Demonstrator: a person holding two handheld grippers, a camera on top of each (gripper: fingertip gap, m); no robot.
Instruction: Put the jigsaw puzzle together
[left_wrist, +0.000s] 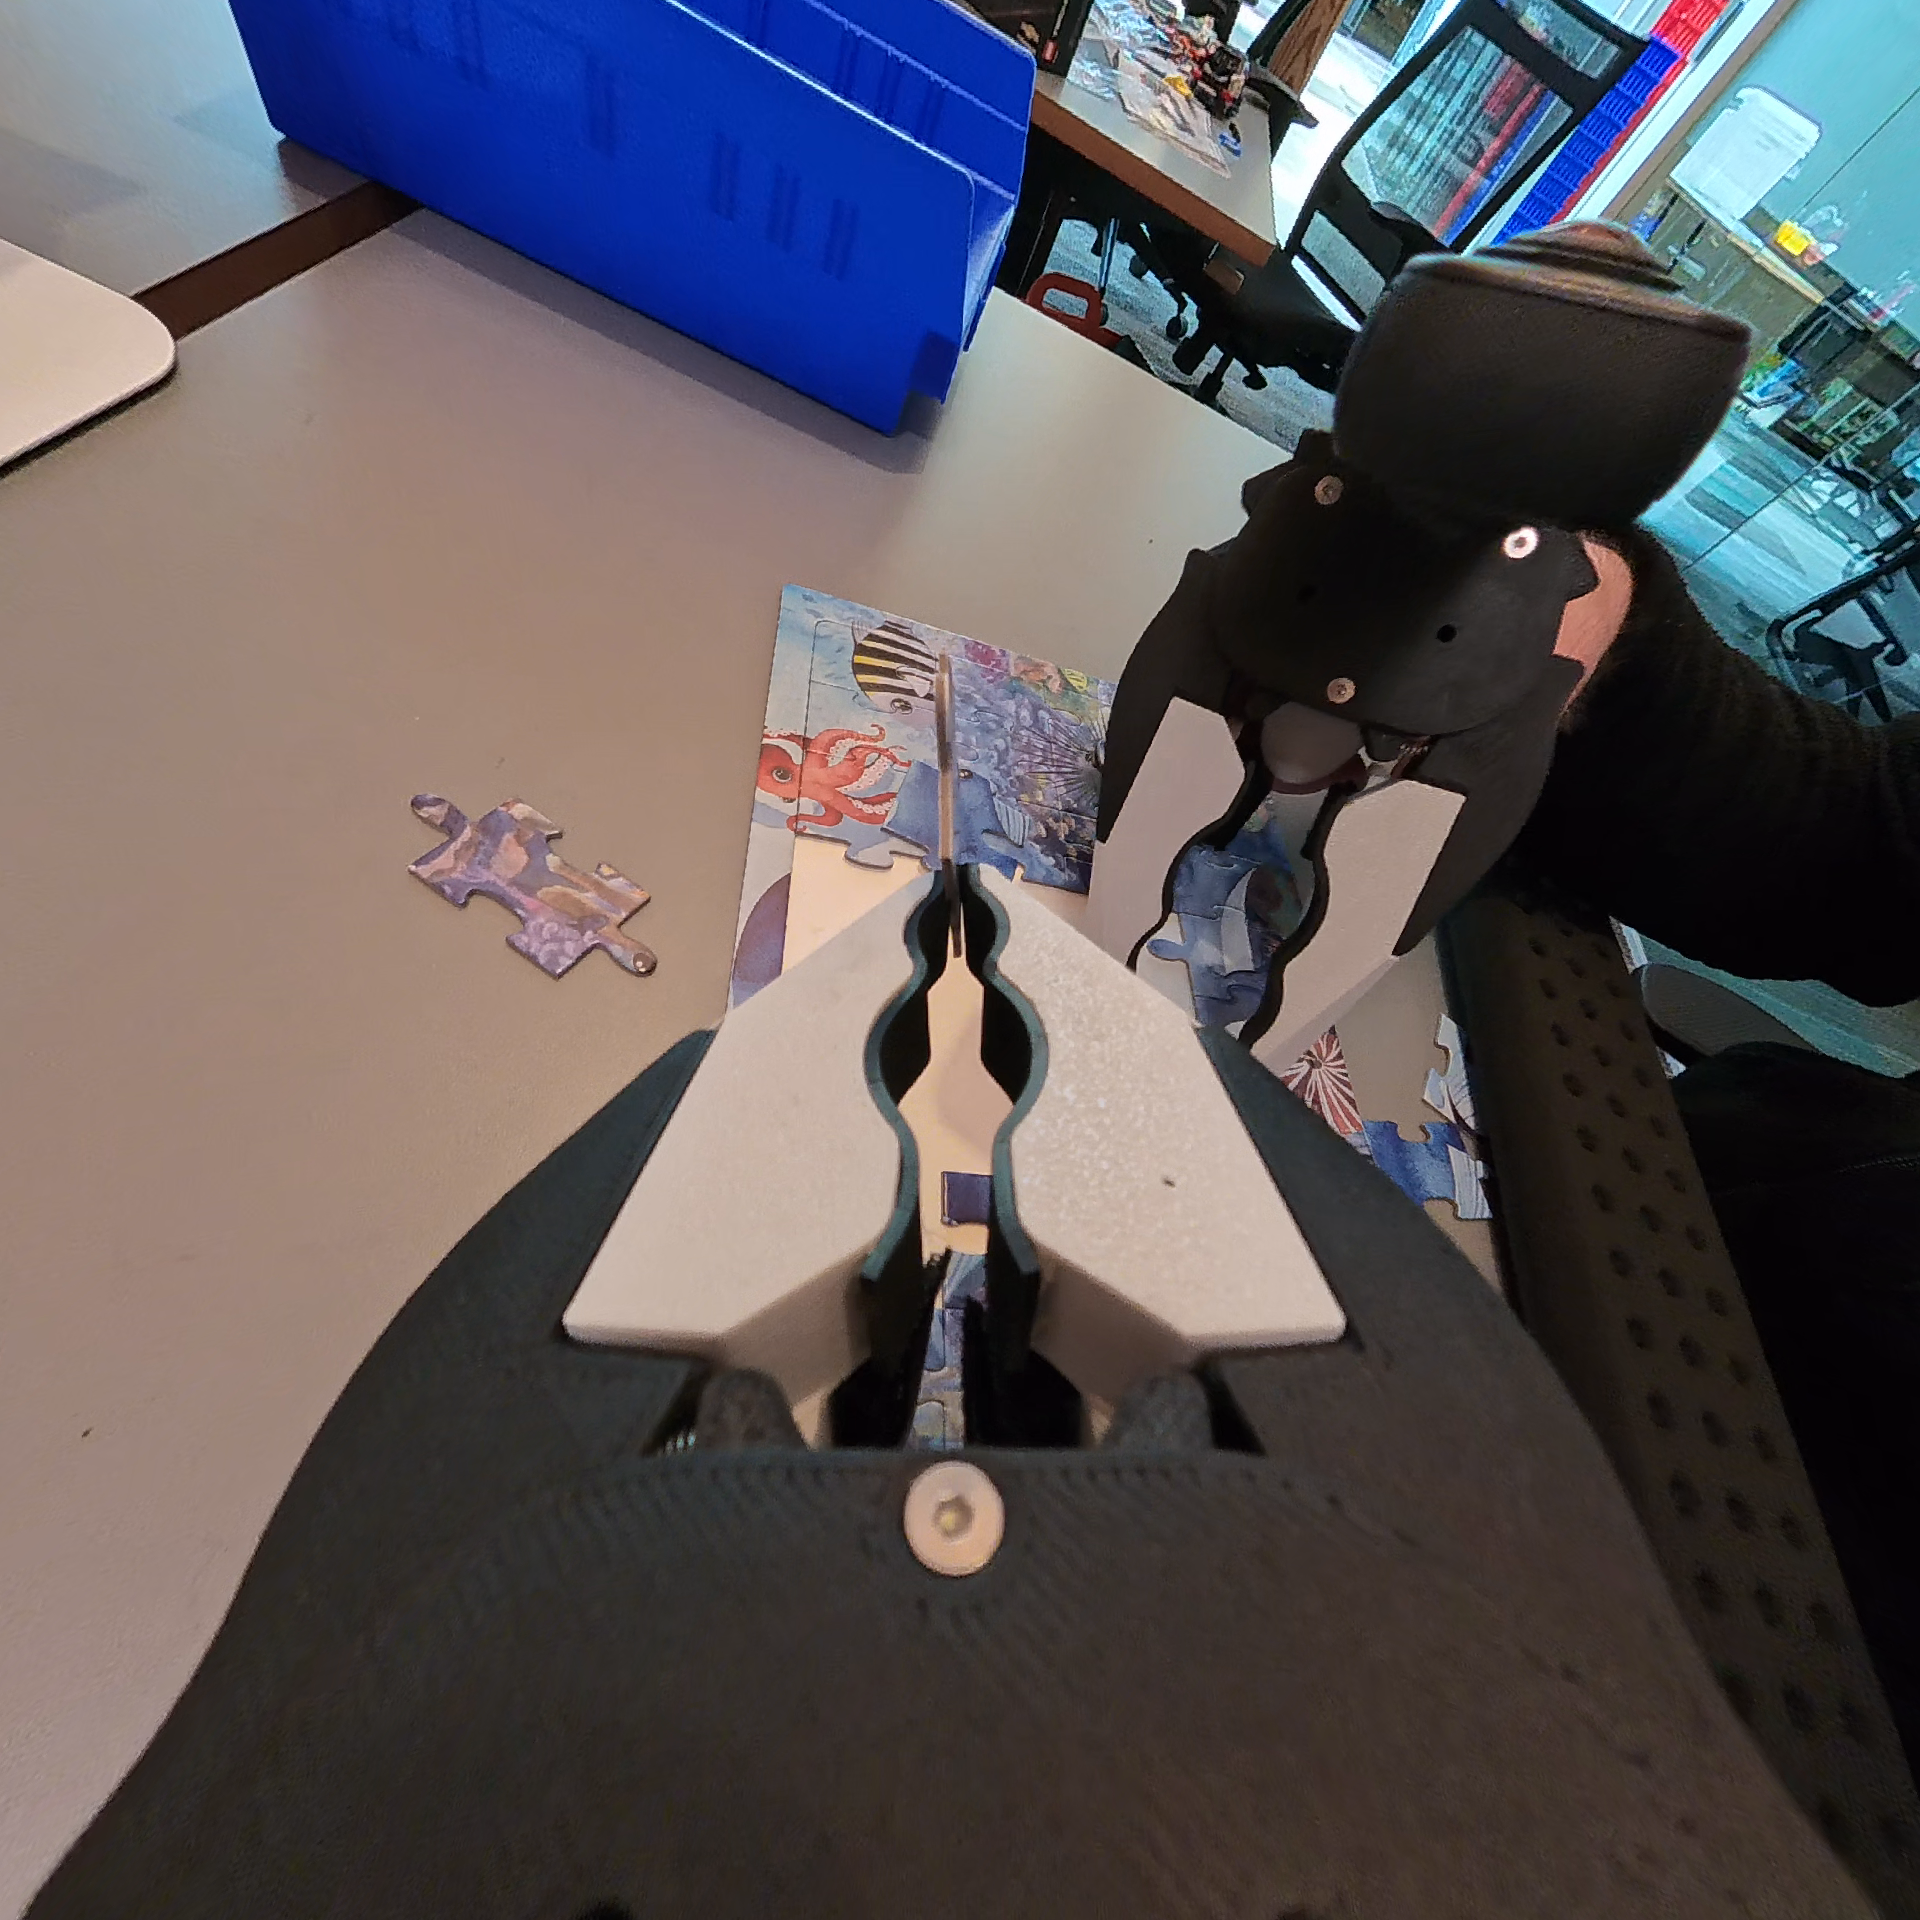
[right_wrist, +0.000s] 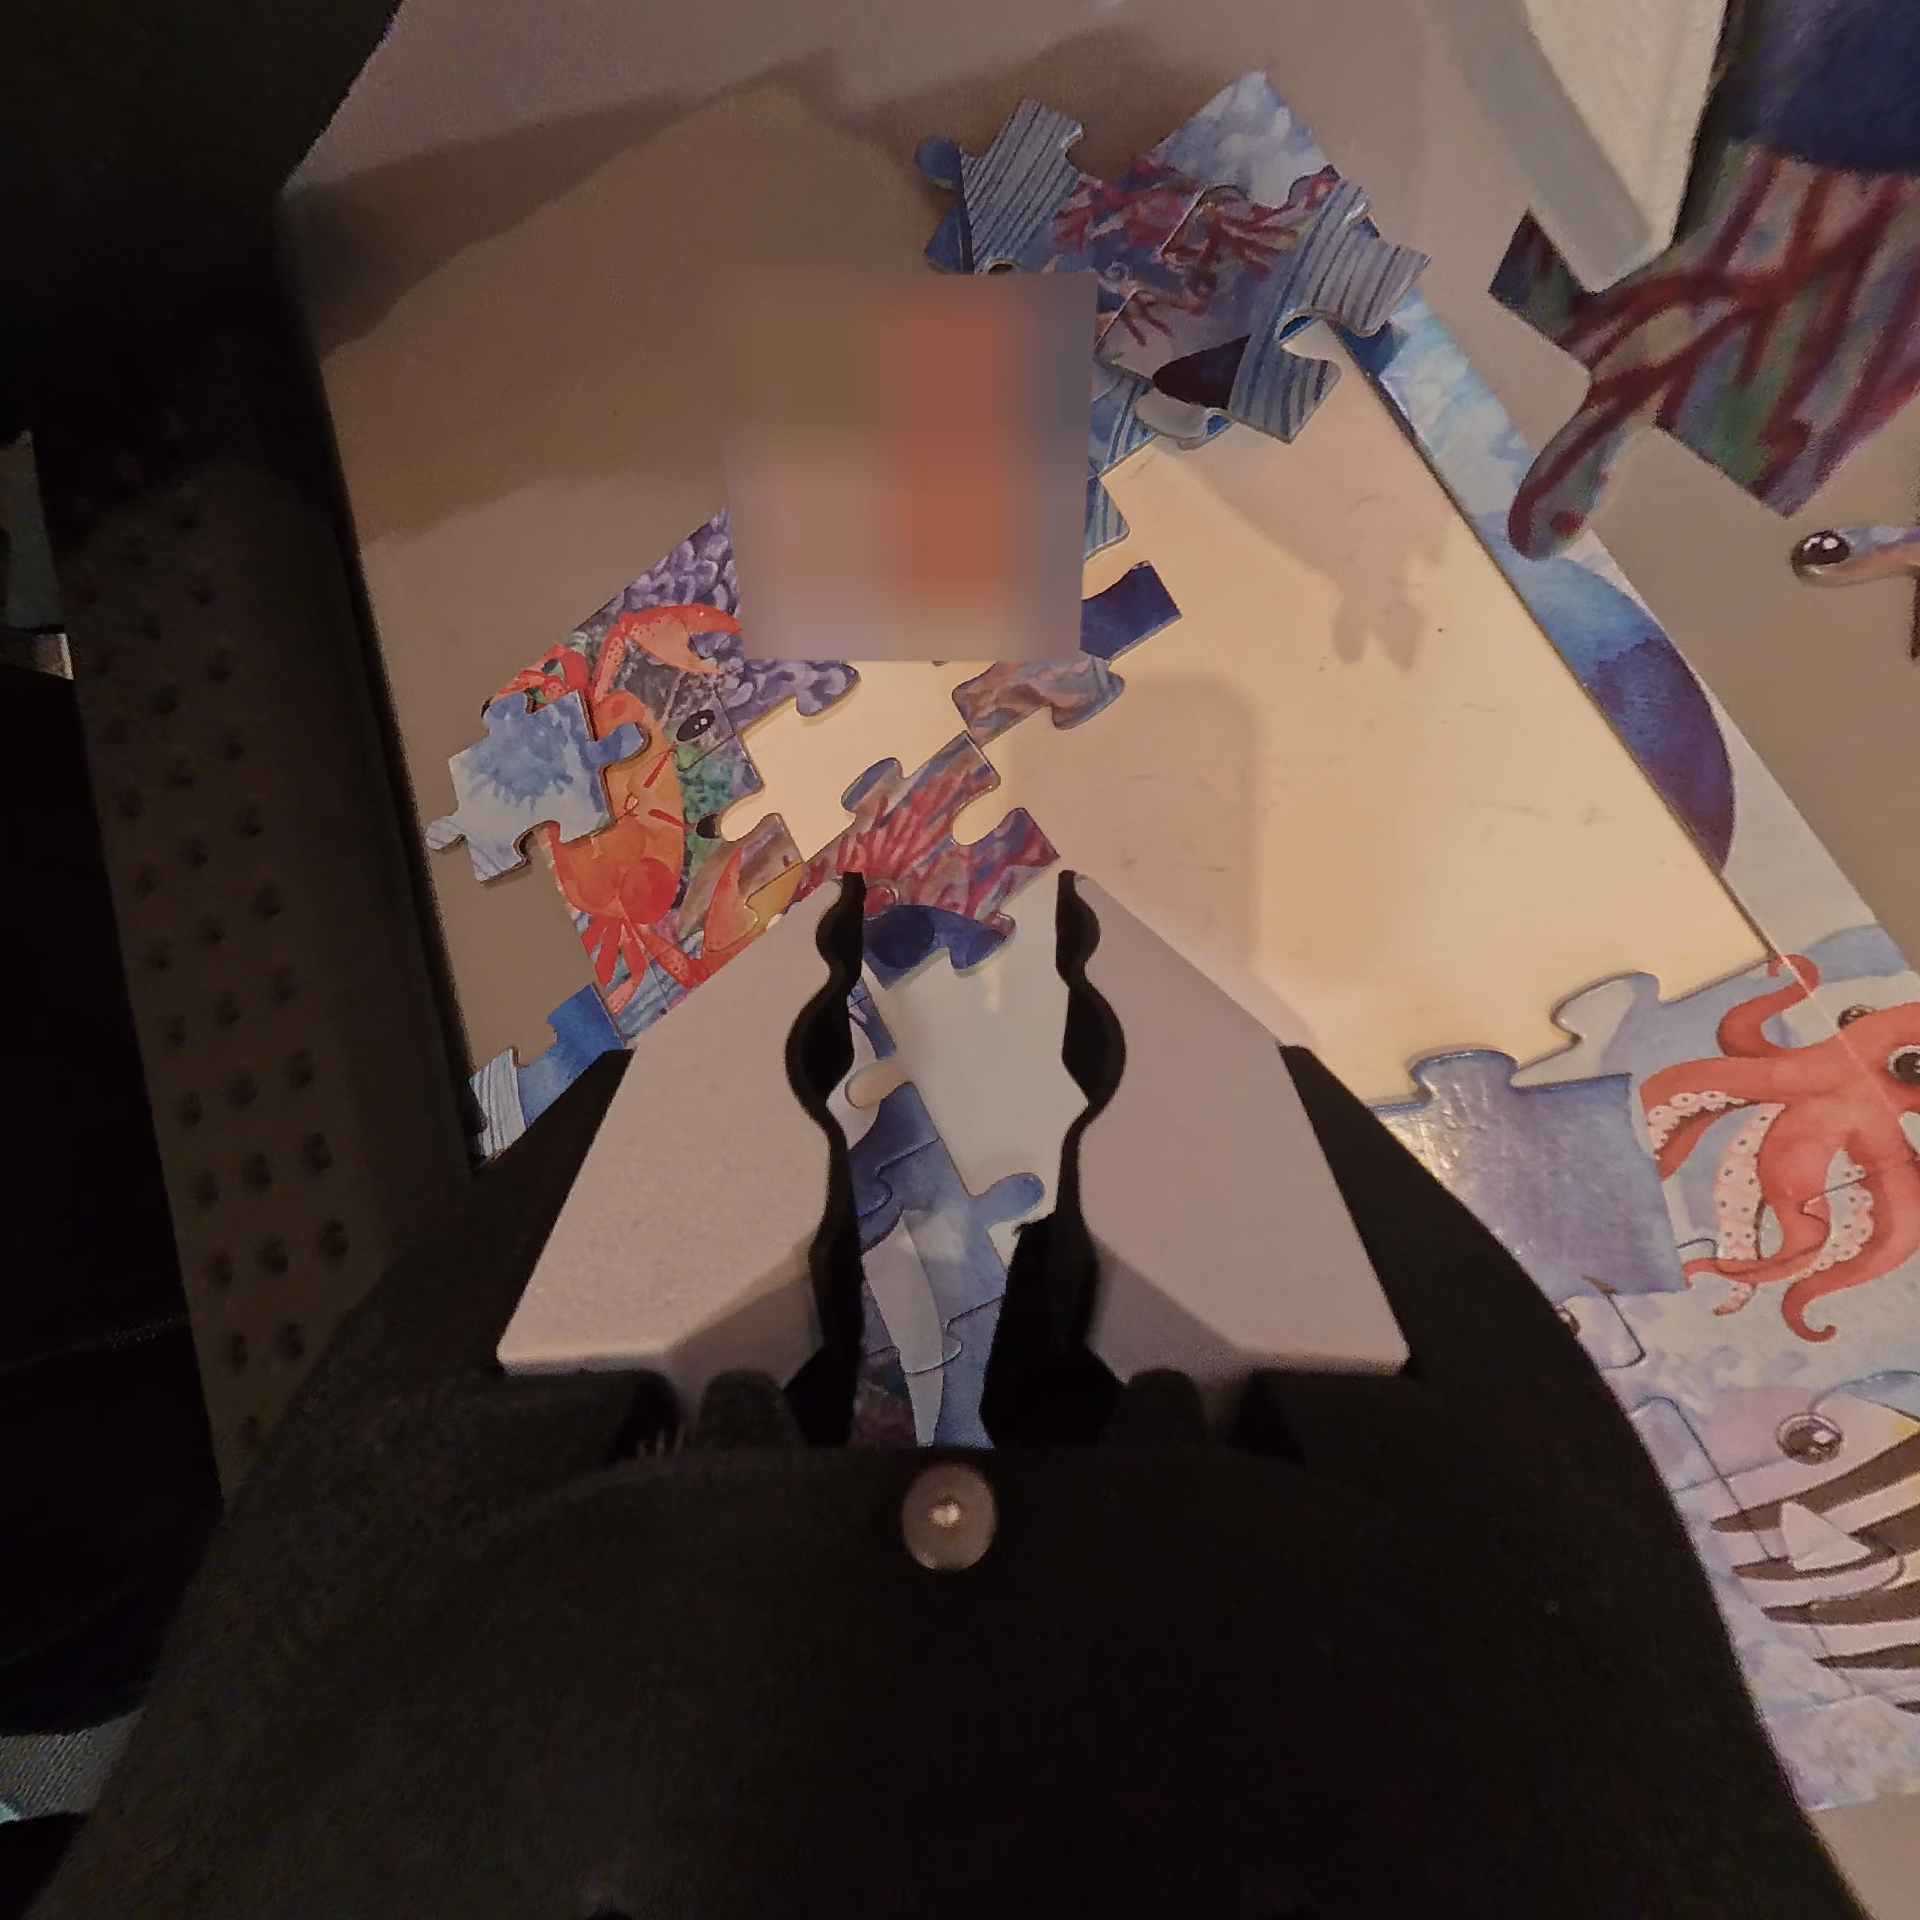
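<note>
Table (left_wrist: 312, 644), grey, filling the left of the left wrist view; blue bin (left_wrist: 644, 177) upper left. Puzzle tray (right_wrist: 1351, 790), part filled, bare cream middle, joined pieces along its edges; octopus (right_wrist: 1808, 1122) at right. Right gripper (right_wrist: 961, 935), jaws parted, holding nothing, low over the tray's near pieces. Left gripper (left_wrist: 951, 883), jaws closed on a piece (left_wrist: 943, 769) held edge-on, upright, just above the tray's bare area; it is the nearer to the gap, judged the next placement. Loose piece (left_wrist: 530, 883), purple, long axis slanting down to the right, lying left of the tray on the table
</note>
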